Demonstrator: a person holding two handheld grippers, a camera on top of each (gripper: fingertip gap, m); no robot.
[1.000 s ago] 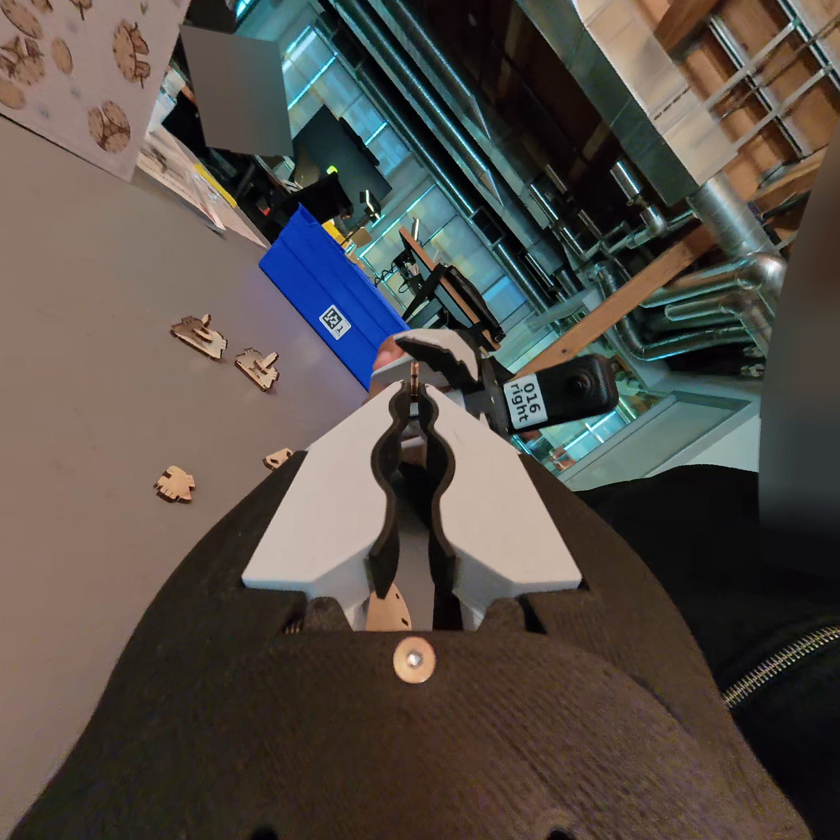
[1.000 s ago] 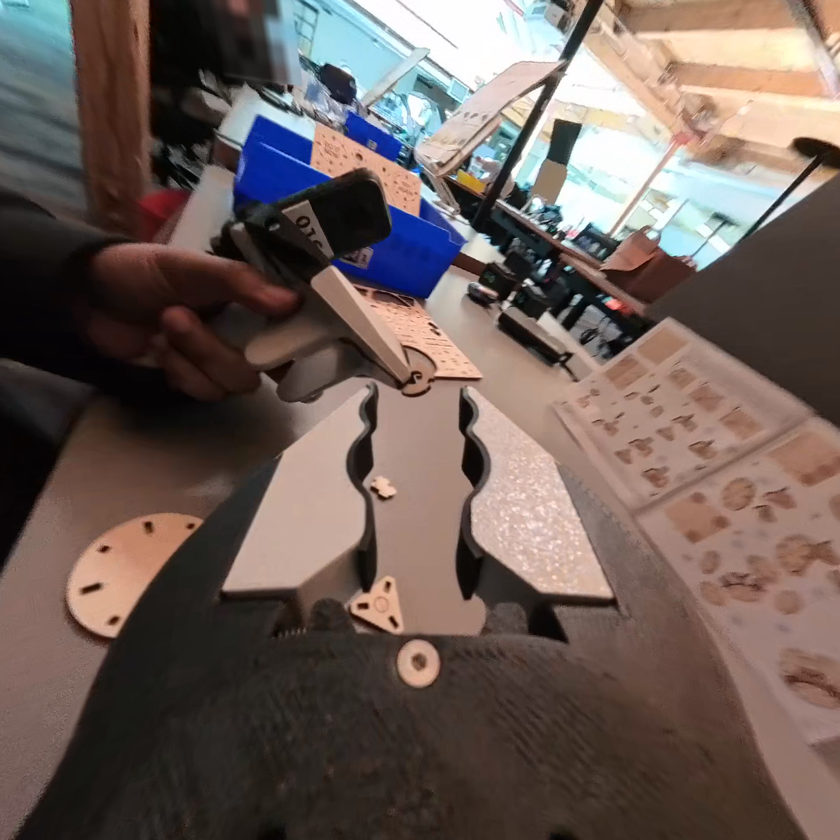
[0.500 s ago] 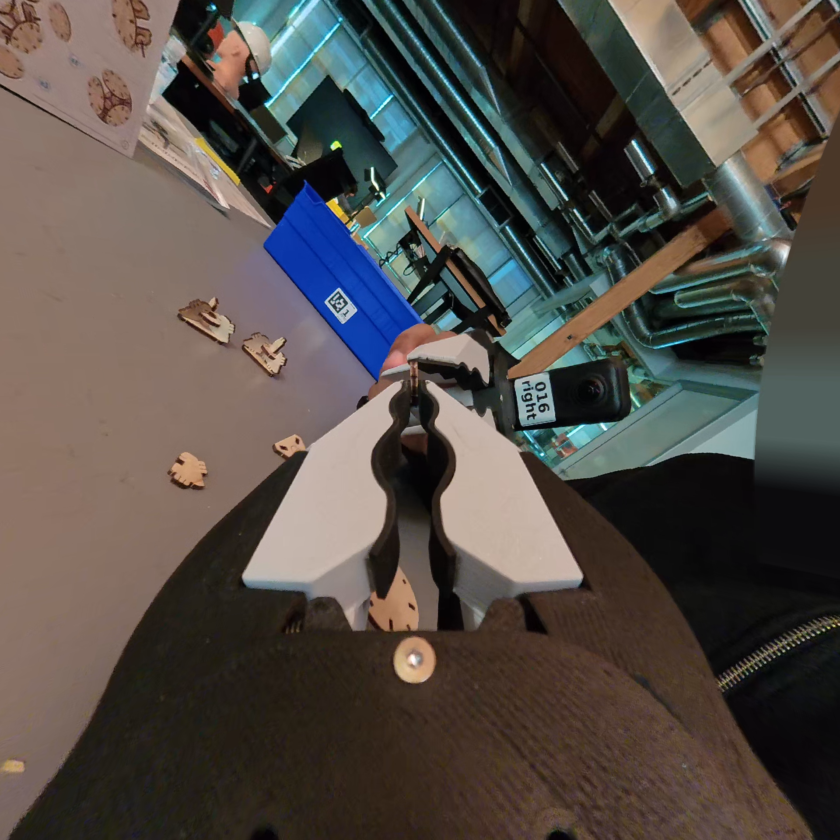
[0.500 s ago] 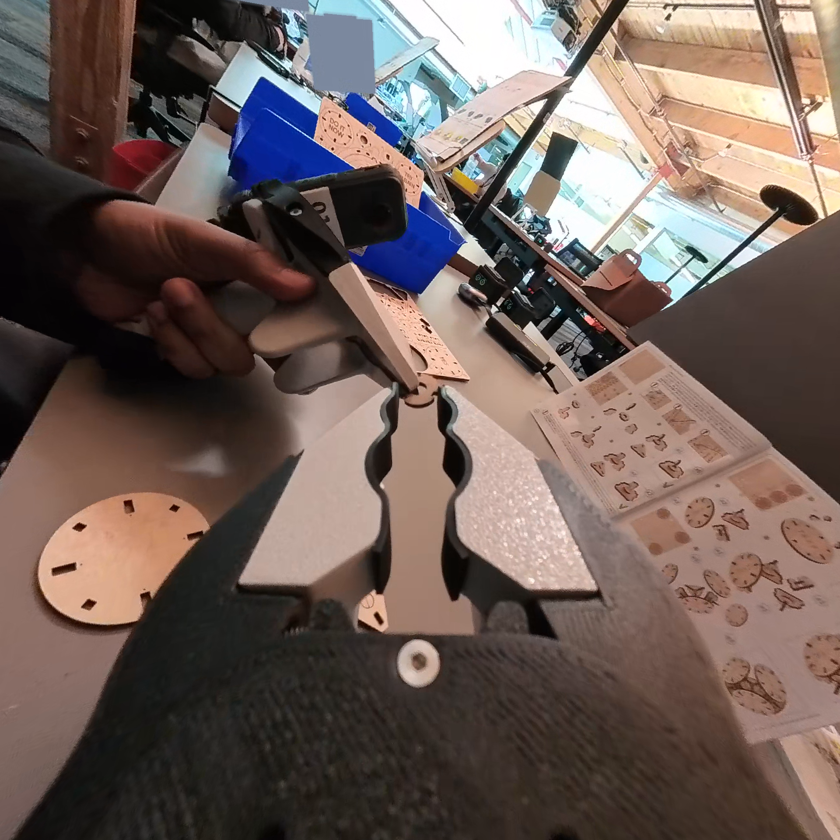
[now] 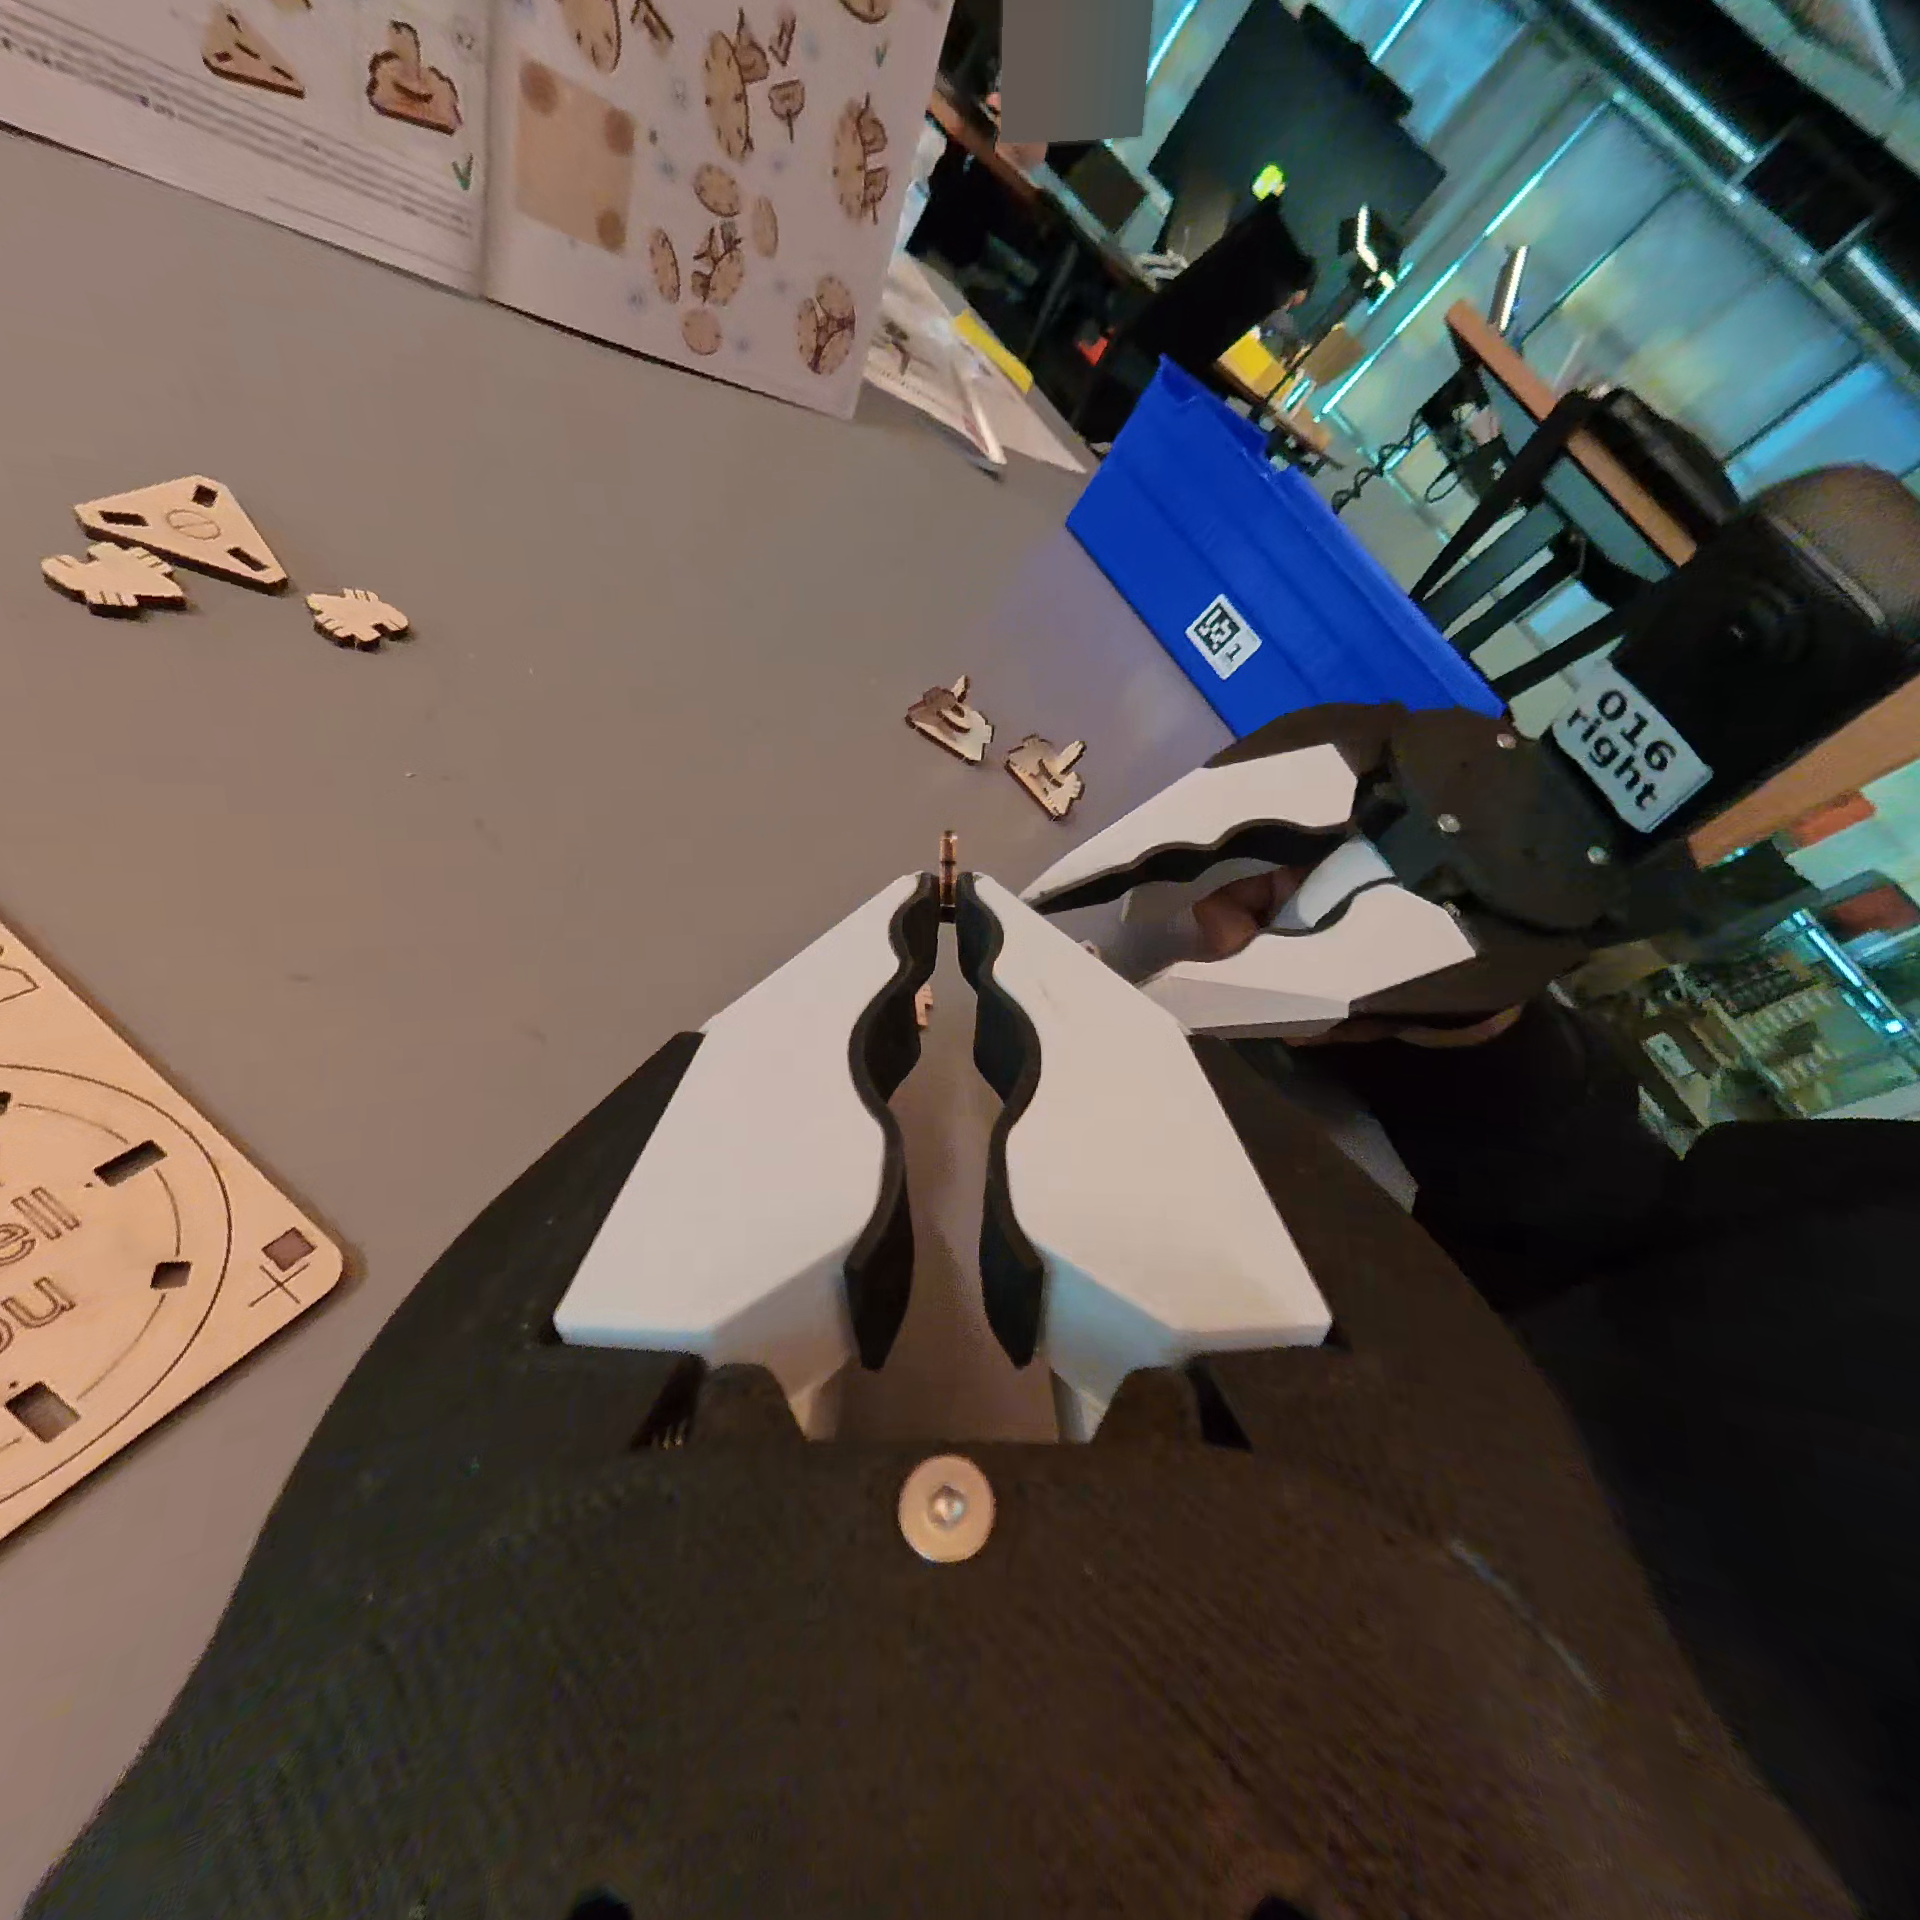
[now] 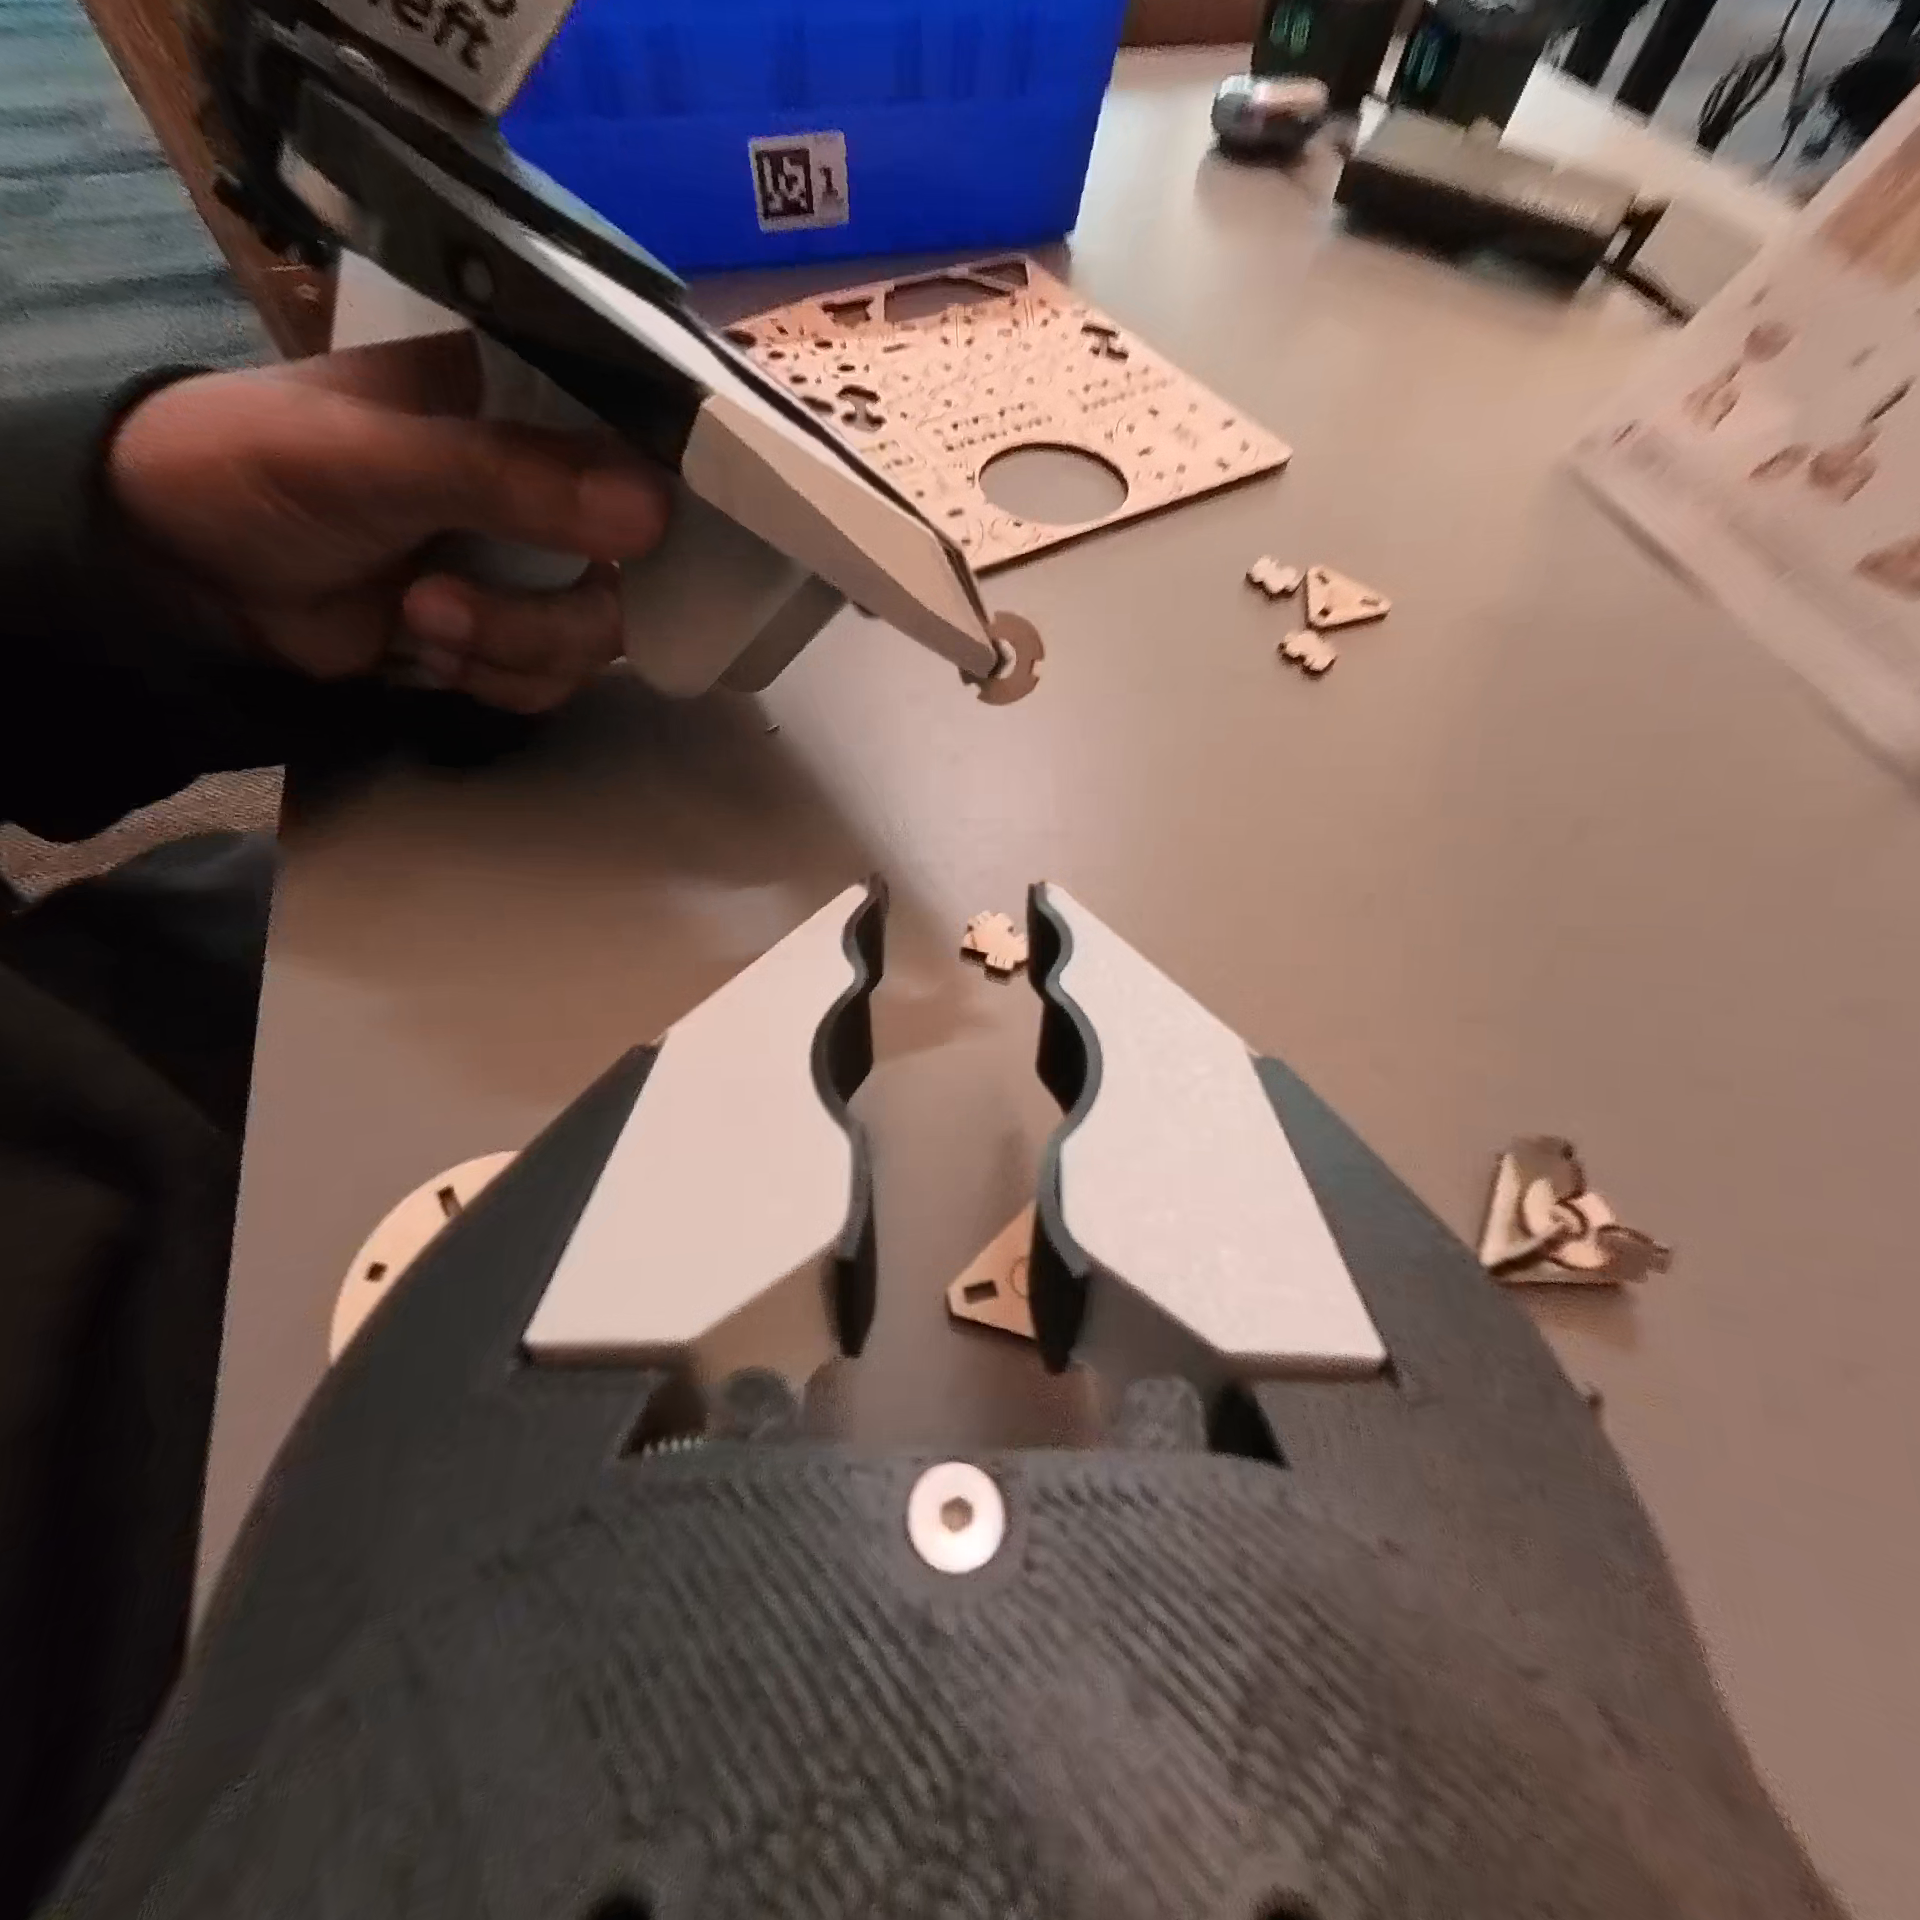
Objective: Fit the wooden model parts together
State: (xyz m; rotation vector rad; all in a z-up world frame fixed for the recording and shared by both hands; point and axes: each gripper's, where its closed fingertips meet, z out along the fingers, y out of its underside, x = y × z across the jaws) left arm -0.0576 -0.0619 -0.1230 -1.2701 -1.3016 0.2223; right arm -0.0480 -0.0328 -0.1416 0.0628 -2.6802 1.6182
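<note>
Left gripper [image 5: 945, 883]: white fingers with black pads, pressed together on a small round notched wooden disc [image 6: 1013, 665], which is seen edge-on at the tips in its own view and as a flat toothed ring in the right wrist view. The disc is held clear of the grey table top [image 5: 520, 831]. The gripper handle is gripped by a hand [image 6: 364, 520] in a dark sleeve.

Right gripper [image 6: 951, 914]: jaws spread, nothing pinched. A small pale lobed wooden piece [image 6: 994, 940] lies flat on the table between the fingertips, just beside the right pad; whether it is touched cannot be told. The held disc is found at 12 o'clock from this gripper, near but apart.

Items about the right gripper: a triangular slotted wooden plate [image 6: 997, 1288] partly hidden under the right finger; a round slotted wooden disc [image 6: 416, 1236] at 8 o'clock, partly covered by the gripper body; an assembled wooden cluster [image 6: 1558, 1231] at 3 o'clock; a punched-out square plywood sheet [image 6: 1039, 416] at 12 o'clock; a second triangular plate with two lobed pieces [image 6: 1330, 608] at 1 o'clock.

Further items: blue plastic bin [image 5: 1268, 582] bearing a square code sticker, at the far table edge; printed instruction booklet [image 5: 623, 156], open; two small assembled wooden parts [image 5: 997, 743] at 12 o'clock from the left gripper.
</note>
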